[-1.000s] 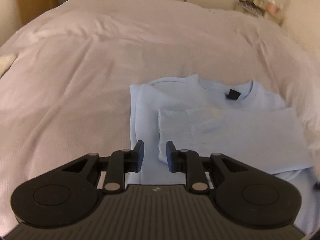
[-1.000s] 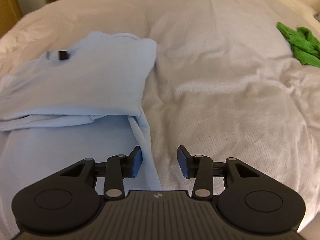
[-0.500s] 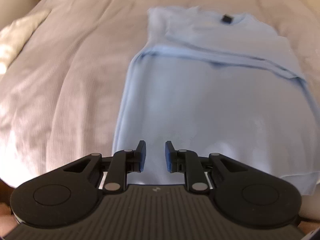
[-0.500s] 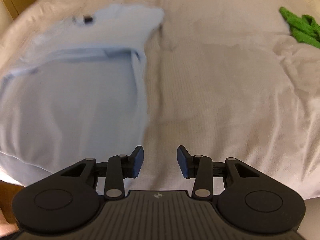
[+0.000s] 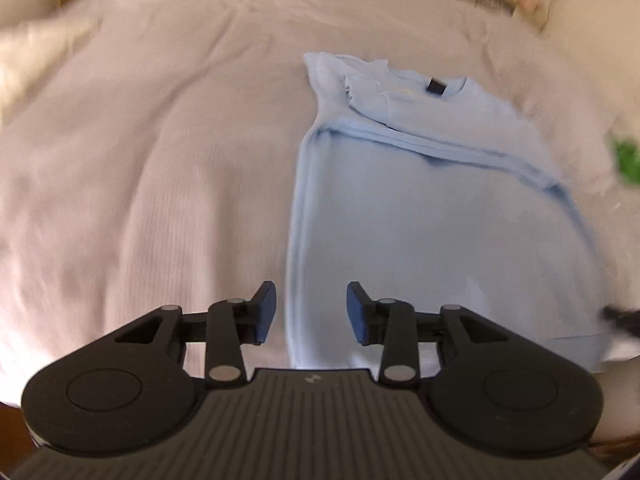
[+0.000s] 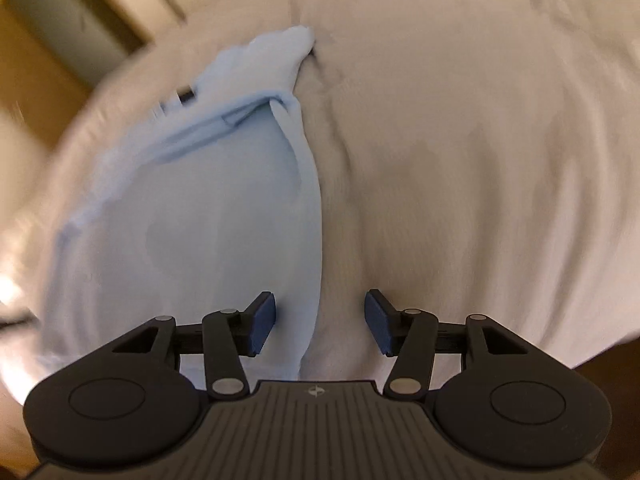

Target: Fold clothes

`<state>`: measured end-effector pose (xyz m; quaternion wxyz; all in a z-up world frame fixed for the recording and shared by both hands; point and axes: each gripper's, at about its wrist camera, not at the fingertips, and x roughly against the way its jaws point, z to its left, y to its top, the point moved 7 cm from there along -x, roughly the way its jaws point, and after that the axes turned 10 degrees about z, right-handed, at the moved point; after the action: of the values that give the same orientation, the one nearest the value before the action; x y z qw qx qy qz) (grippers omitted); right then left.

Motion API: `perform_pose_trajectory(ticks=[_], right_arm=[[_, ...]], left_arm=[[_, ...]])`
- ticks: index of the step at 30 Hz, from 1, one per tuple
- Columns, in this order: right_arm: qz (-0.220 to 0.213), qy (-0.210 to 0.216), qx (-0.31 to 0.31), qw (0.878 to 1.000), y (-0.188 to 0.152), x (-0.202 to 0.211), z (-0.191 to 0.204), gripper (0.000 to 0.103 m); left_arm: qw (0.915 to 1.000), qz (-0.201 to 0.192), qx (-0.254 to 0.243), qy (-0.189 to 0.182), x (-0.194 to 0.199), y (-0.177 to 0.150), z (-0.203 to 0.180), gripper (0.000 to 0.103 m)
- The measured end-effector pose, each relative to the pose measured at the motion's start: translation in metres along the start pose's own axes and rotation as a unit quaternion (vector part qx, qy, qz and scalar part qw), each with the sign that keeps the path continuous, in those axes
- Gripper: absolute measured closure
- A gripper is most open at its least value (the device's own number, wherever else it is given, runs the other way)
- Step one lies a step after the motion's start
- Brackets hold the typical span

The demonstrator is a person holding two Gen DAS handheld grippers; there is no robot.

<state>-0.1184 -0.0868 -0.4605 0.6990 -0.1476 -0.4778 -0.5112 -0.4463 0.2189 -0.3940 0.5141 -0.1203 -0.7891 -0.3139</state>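
A light blue long-sleeved shirt (image 5: 432,216) lies flat on the bed, collar at the far end, both sleeves folded across the chest. My left gripper (image 5: 311,312) is open, hovering over the shirt's lower left edge near the hem, nothing between its blue pads. In the right wrist view the same shirt (image 6: 192,216) fills the left half. My right gripper (image 6: 320,322) is open too, straddling the shirt's lower right edge, empty. A dark tip of the right gripper (image 5: 622,316) shows at the right of the left wrist view. Both views are motion-blurred.
The shirt rests on a pale quilted bedspread (image 5: 140,168) that stretches wide on both sides. A green cloth (image 5: 626,160) lies at the bed's right. A cream pillow (image 5: 36,52) sits far left. Wooden furniture (image 6: 52,40) stands beyond the bed's far edge.
Both grippers pulled back from the folded sleeves toward the hem end of the shirt. The left gripper's jaws opened wider; the right gripper also spread a little and swung left.
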Motion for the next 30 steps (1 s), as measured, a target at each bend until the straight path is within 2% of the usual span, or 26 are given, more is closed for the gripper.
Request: perform_pose_trajectory(ticks=[2, 4, 6, 8, 10, 11, 13, 14, 15, 16, 17, 18, 23, 24, 26, 27, 29, 30], right_arm=[[-0.018, 0.062, -0.018, 0.998, -0.011, 0.000, -0.008, 0.047], [-0.033, 0.111, -0.022, 0.993, -0.019, -0.001, -0.013, 0.047], [-0.043, 0.153, -0.008, 0.987, -0.029, -0.003, -0.013, 0.047], [-0.050, 0.181, 0.004, 0.982, -0.038, -0.007, -0.013, 0.047], [-0.054, 0.208, 0.007, 0.977, -0.047, -0.012, -0.013, 0.048], [-0.054, 0.218, 0.004, 0.974, -0.050, -0.016, -0.012, 0.054], [-0.059, 0.220, -0.017, 0.974, -0.053, -0.018, -0.010, 0.058], [-0.060, 0.218, -0.033, 0.973, -0.054, -0.019, -0.009, 0.066], [-0.054, 0.213, -0.055, 0.974, -0.053, -0.017, -0.008, 0.073], [-0.050, 0.202, -0.060, 0.976, -0.051, -0.012, -0.004, 0.077], [-0.050, 0.187, -0.050, 0.980, -0.048, -0.007, 0.002, 0.086], [-0.050, 0.173, -0.040, 0.983, -0.045, -0.001, 0.007, 0.093], [-0.094, 0.169, -0.017, 0.981, -0.041, 0.048, 0.034, 0.095], [-0.096, 0.155, -0.014, 0.983, -0.042, 0.053, 0.035, 0.096], [-0.080, 0.132, -0.033, 0.987, -0.044, 0.040, 0.023, 0.097], [-0.060, 0.123, -0.061, 0.989, -0.047, 0.023, 0.012, 0.097], [-0.019, 0.075, -0.095, 0.992, -0.057, -0.008, -0.003, 0.097], [-0.015, 0.065, -0.094, 0.993, -0.061, -0.012, -0.001, 0.095]], left_arm=[[0.9974, -0.006, 0.017, -0.069, -0.001, -0.011, 0.015, 0.064], [0.9904, -0.011, 0.015, -0.137, -0.008, -0.022, 0.020, 0.056], [0.9822, -0.024, 0.009, -0.186, -0.017, -0.035, 0.023, 0.052], [0.9766, -0.033, 0.014, -0.212, -0.022, -0.041, 0.023, 0.051], [0.9723, -0.040, 0.023, -0.229, -0.025, -0.043, 0.024, 0.055], [0.9700, -0.044, 0.028, -0.237, -0.026, -0.044, 0.024, 0.056], [0.9652, -0.051, 0.037, -0.254, -0.030, -0.046, 0.024, 0.069], [0.9626, -0.055, 0.042, -0.262, -0.031, -0.047, 0.024, 0.069], [0.9599, -0.058, 0.047, -0.270, -0.033, -0.047, 0.024, 0.077], [0.9570, -0.062, 0.051, -0.279, -0.034, -0.048, 0.025, 0.095], [0.9541, -0.065, 0.056, -0.287, -0.036, -0.049, 0.025, 0.096], [0.9548, -0.065, 0.054, -0.285, -0.036, -0.050, 0.024, 0.096], [0.9786, -0.038, -0.005, -0.202, -0.026, -0.052, 0.010, 0.096], [0.9820, -0.032, -0.016, -0.185, -0.024, -0.052, 0.007, 0.096], [0.9875, -0.021, -0.040, -0.151, -0.020, -0.052, 0.002, 0.095], [0.9895, -0.016, -0.051, -0.134, -0.017, -0.053, -0.001, 0.095], [0.9922, -0.005, -0.075, -0.100, -0.012, -0.053, -0.005, 0.093], [0.9929, 0.001, -0.086, -0.082, -0.010, -0.053, -0.008, 0.092]])
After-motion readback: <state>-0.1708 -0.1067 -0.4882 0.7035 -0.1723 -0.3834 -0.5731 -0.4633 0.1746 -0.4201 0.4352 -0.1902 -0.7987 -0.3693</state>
